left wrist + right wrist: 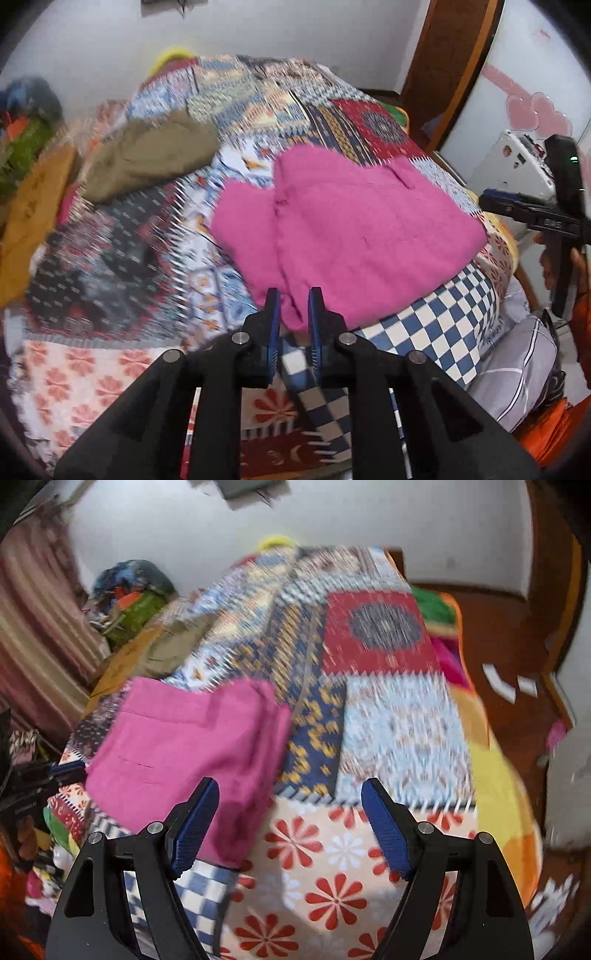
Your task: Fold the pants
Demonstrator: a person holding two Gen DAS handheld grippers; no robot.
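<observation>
**Pink pants folded on the patchwork bed**

Far left of the left hand-held gripper, an olive garment and a mustard cloth lie crumpled on the bed. That gripper is clenched on the near corner of the pink pants, a soft, woven, roughly rectangular bundle whose long axis runs away and rightward from it. The quilt beneath is patterned patchwork. The right hand-held gripper is released and empty, with the pants just to its left.
</observation>
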